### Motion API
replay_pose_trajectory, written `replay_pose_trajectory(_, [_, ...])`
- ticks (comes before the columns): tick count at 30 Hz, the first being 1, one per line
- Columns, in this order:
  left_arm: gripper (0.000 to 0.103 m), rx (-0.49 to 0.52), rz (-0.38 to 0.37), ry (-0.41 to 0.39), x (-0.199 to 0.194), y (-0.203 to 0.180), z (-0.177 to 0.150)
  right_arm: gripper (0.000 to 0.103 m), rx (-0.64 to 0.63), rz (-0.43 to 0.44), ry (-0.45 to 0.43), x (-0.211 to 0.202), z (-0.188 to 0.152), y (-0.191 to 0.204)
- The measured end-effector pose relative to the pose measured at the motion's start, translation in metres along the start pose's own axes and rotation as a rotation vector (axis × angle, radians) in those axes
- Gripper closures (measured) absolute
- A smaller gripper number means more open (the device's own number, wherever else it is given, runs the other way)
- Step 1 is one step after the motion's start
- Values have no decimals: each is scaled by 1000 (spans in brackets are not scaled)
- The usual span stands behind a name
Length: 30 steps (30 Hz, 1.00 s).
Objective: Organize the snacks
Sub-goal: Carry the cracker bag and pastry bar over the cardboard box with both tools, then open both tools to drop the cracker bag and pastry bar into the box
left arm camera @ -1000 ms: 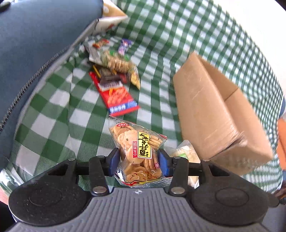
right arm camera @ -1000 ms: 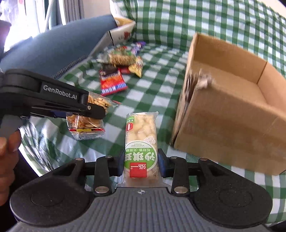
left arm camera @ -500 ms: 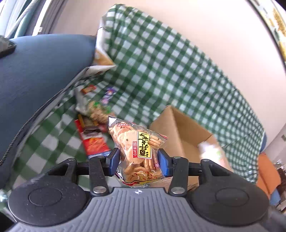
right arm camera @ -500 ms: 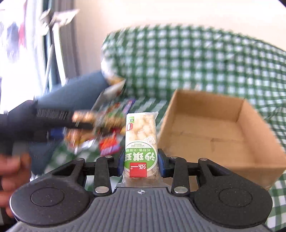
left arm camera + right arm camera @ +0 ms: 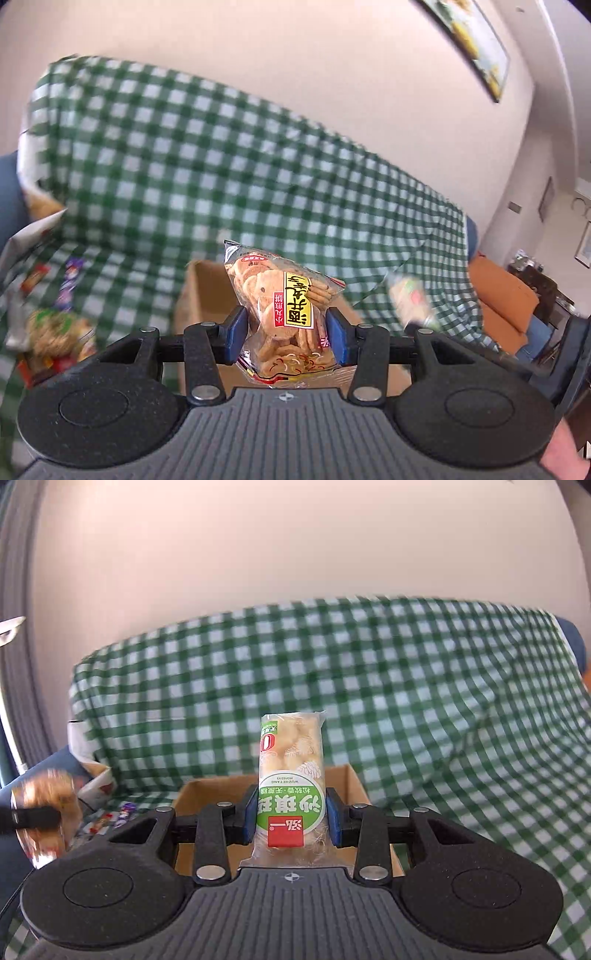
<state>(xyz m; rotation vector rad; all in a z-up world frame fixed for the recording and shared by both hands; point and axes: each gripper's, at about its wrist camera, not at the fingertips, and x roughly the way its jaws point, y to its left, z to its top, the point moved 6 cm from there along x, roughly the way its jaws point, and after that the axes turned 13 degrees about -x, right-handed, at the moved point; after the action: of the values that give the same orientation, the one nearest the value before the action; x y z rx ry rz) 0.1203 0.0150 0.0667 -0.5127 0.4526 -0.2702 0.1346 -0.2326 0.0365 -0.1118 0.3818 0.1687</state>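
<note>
Left wrist view: our left gripper (image 5: 284,330) clamps a clear bag of round brown crackers (image 5: 286,310). Right gripper (image 5: 291,818) grips a green-labelled clear snack pack (image 5: 291,775). Open brown cardboard box (image 5: 218,788) sits just beyond both.

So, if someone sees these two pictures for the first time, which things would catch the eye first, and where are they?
Most striking is the biscuit bag with its yellow label, clamped in the left gripper in front of the open cardboard box. In the right wrist view, the right gripper grips a tall green-labelled snack pack. Behind both hangs the green checked cloth, filling the background.
</note>
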Motion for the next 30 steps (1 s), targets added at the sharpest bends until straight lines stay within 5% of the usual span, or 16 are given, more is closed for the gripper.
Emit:
replay_pose_trajectory(10, [52,-15,29,109,69,7,-53,65,-116,-29,36,4,-20,17])
replay_pose_trajectory(30, [52,34,25,114,62,1,-53,69,-117,-48,53,7,-22,13])
